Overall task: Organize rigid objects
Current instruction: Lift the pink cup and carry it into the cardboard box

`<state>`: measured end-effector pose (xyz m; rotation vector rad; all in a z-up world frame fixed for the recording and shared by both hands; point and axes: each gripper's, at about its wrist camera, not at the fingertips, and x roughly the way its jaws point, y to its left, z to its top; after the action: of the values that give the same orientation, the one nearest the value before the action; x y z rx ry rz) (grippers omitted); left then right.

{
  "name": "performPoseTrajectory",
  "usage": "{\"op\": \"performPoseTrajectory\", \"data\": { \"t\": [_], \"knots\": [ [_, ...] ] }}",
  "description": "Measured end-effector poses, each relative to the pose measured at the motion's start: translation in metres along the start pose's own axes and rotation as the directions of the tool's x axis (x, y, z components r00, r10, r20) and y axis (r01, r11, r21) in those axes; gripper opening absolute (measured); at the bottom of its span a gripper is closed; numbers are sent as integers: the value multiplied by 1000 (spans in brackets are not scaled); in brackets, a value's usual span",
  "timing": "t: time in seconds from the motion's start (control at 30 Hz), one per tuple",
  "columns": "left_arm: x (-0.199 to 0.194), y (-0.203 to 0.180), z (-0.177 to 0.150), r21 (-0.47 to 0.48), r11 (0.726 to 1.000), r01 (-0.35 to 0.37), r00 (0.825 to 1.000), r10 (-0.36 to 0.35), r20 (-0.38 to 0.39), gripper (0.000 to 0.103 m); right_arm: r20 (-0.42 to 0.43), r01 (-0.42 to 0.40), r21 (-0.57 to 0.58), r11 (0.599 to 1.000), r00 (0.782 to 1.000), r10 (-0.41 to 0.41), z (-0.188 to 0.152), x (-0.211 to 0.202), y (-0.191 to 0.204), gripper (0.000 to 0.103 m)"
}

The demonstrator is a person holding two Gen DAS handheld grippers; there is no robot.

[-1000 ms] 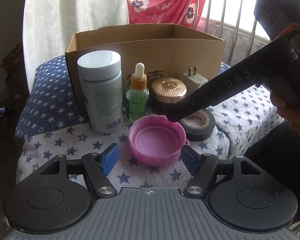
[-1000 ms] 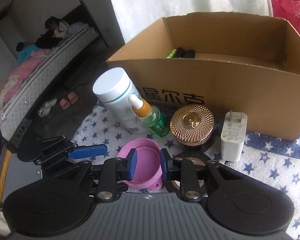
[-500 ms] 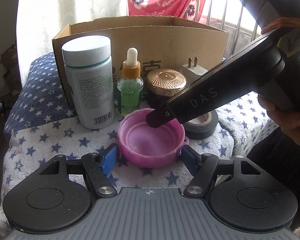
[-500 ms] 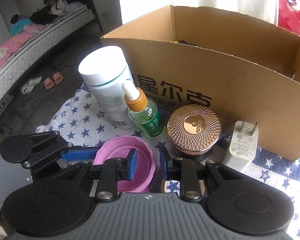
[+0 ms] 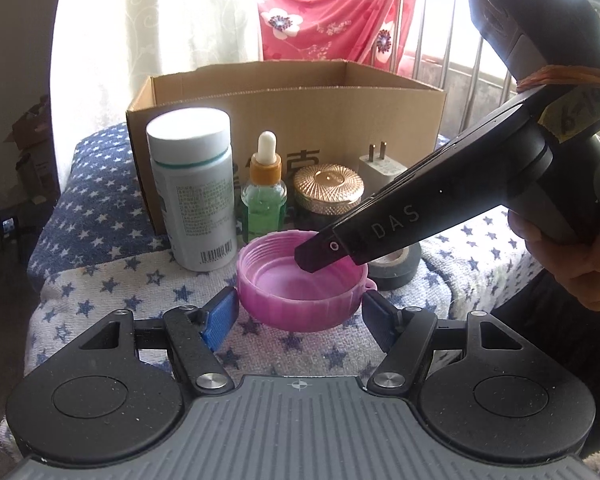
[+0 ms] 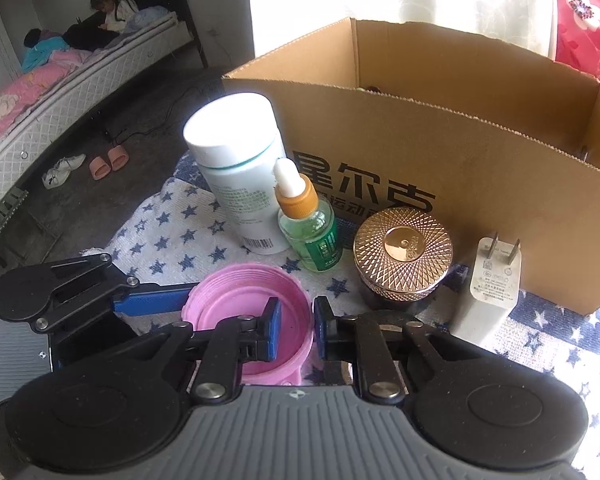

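Right wrist view: the right gripper (image 6: 294,330) jaws pinch the pink cap's (image 6: 236,300) rim, while the left gripper (image 5: 300,312) jaws straddle it, wide apart.

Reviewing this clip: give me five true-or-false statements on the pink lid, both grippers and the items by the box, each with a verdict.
1. The right gripper straddles the round pink plastic lid's rim. True.
2. The left gripper is shut. False: open, fingers flanking the lid.
3. The white plastic bottle lies tipped over. False: it stands upright.
4. The white plug adapter sits inside the brown cardboard box. False: in front of it.
5. The green dropper bottle stands between the white bottle and the gold-lidded jar. True.
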<state>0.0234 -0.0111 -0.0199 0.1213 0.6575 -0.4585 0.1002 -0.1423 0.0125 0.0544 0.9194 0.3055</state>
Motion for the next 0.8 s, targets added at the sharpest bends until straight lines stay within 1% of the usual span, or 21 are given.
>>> {"op": "performPoseTrajectory", "data": {
  "t": [0.03, 0.13, 0.2, 0.27, 0.37, 0.43, 0.5, 0.53, 0.63, 0.73, 0.8],
  "knots": [
    [-9, 0, 2, -1, 1000, -3, 1000, 3, 18, 68, 17, -2, -7, 1000, 1000, 2, 2, -9, 4, 18],
    [-39, 1, 18, -2, 1000, -17, 996, 17, 91, 68, 112, 13, -65, 998, 994, -5, 13, -46, 27, 18],
    [-59, 2, 32, -5, 999, -39, 987, 39, 154, 68, 180, 32, -99, 995, 984, -14, 22, -66, 40, 17],
    [-76, 5, 49, -11, 998, -56, 975, 57, 215, 68, 251, 64, -144, 988, 968, -26, 37, -86, 52, 17],
    [-86, 14, 77, -10, 998, -67, 961, 67, 269, 68, 308, 87, -176, 981, 951, -29, 63, -104, 58, 17],
    [-84, 20, 96, 1, 997, -78, 956, 74, 285, 68, 313, 89, -174, 981, 949, -30, 86, -107, 54, 16],
    [-77, 23, 113, 15, 996, -92, 955, 84, 286, 68, 305, 81, -159, 984, 952, -29, 106, -105, 44, 14],
    [-69, 25, 124, 25, 995, -99, 958, 88, 273, 68, 295, 74, -146, 986, 955, -28, 116, -102, 37, 14],
    [-39, 30, 150, 35, 994, -103, 974, 93, 205, 68, 251, 36, -90, 995, 968, -12, 142, -86, 10, 11],
    [-8, 37, 168, 46, 994, -95, 986, 87, 141, 68, 166, -2, -9, 1000, 986, 3, 163, -56, -24, 11],
    [17, 41, 176, 51, 996, -80, 994, 75, 84, 68, 102, -22, 49, 999, 995, 17, 169, -36, -49, 11]
  ]
}}
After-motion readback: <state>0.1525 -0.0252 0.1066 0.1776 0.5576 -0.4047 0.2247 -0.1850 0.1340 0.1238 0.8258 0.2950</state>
